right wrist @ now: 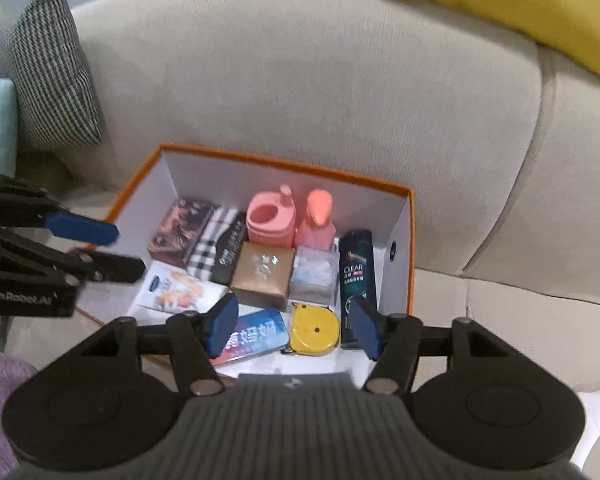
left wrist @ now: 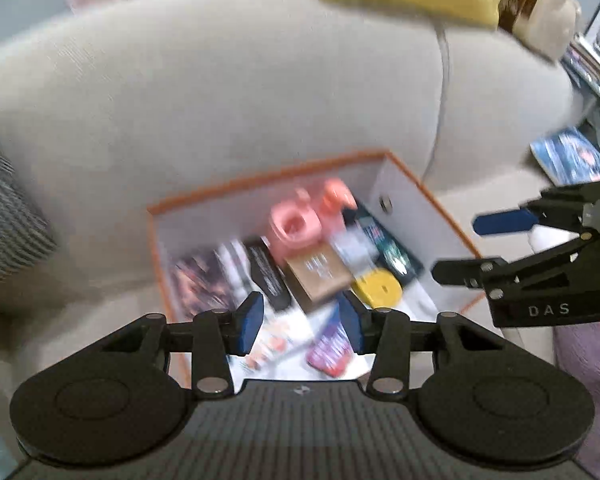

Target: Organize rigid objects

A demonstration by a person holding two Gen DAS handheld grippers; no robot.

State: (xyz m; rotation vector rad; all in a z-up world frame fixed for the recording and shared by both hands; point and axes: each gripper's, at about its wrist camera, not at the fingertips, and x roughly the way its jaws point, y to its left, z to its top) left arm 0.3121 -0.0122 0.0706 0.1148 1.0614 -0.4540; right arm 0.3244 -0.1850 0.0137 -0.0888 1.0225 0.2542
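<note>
Here we see the beige sofa [right wrist: 320,80] carrying the orange-rimmed box [right wrist: 411,240], already packed: patterned cartons, two pink bottles [right wrist: 292,220], a gold box [right wrist: 262,274], a dark Clear shampoo bottle [right wrist: 356,276] and a yellow tape measure [right wrist: 315,330] lie side by side inside. We judge the packing close to done; next comes checking for strays, such as the blue booklet [left wrist: 572,156] on the seat. Both tools hang above the box, tilted steeply down. The left hand-held gripper [left wrist: 300,322] and the right hand-held gripper [right wrist: 294,330] stand partly apart, holding nothing.
</note>
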